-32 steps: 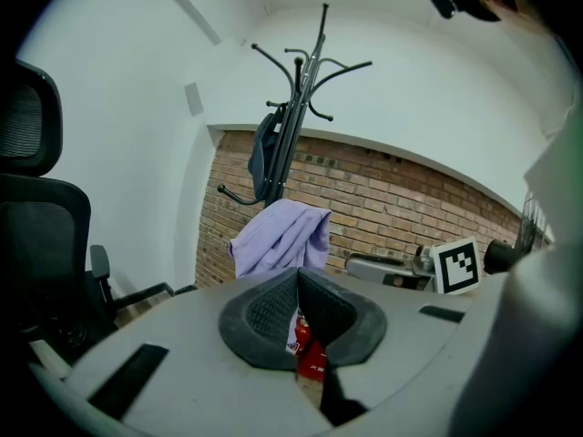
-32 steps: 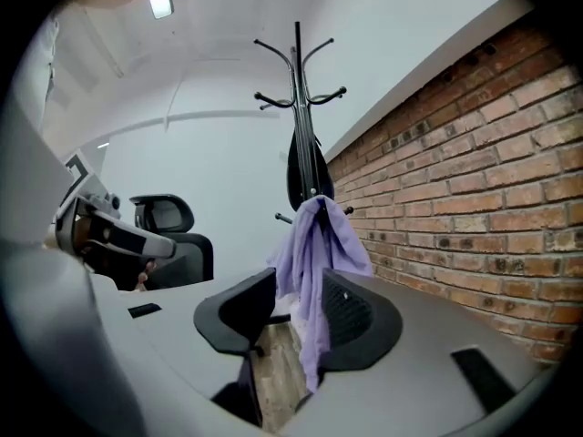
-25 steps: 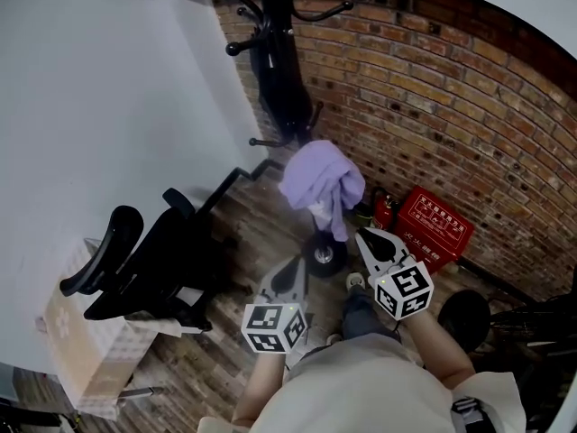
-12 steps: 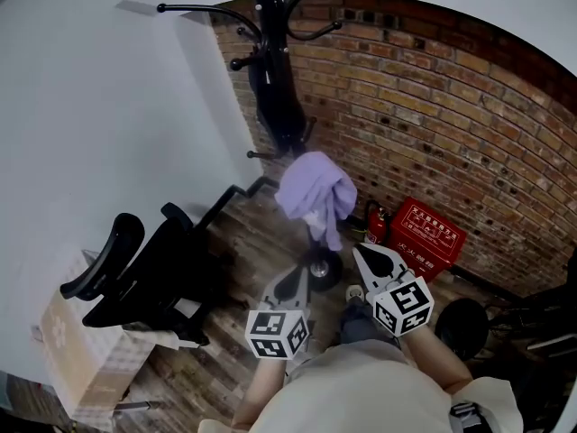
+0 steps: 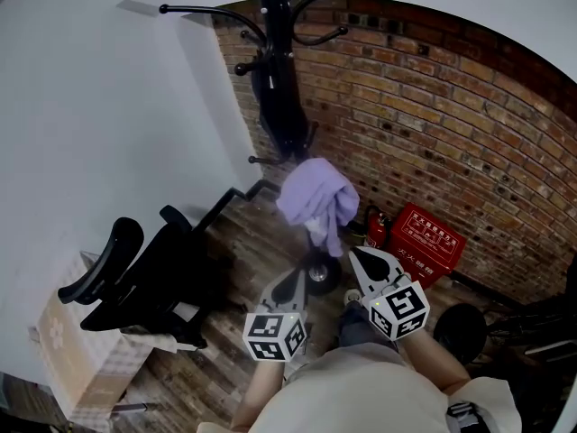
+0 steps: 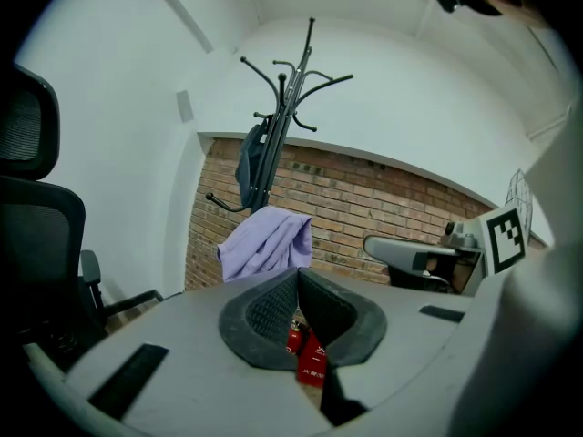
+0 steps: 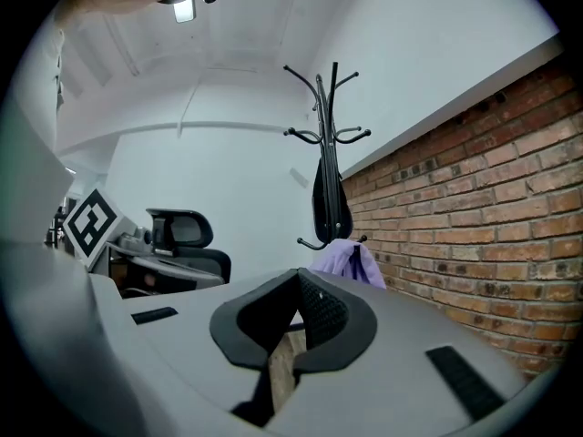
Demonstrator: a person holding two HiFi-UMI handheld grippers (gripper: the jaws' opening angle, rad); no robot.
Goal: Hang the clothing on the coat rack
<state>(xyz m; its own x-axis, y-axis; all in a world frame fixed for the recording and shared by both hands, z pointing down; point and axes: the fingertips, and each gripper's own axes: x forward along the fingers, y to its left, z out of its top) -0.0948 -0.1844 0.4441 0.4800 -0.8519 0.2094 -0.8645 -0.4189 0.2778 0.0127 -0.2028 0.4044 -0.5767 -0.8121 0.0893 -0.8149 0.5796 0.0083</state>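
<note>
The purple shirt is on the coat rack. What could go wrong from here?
1. The purple clothing looks bunched over one low hook of the coat rack, not spread out, so it might slide off onto the floor.
2. The left hand-held gripper and right hand-held gripper are both shut and empty, so neither is ready to catch it.
3. The office chair and fire extinguisher stand near the person's feet; a sideways step could bump them.

black office chair [image 5: 149, 282], red box [image 5: 425, 240]
</note>
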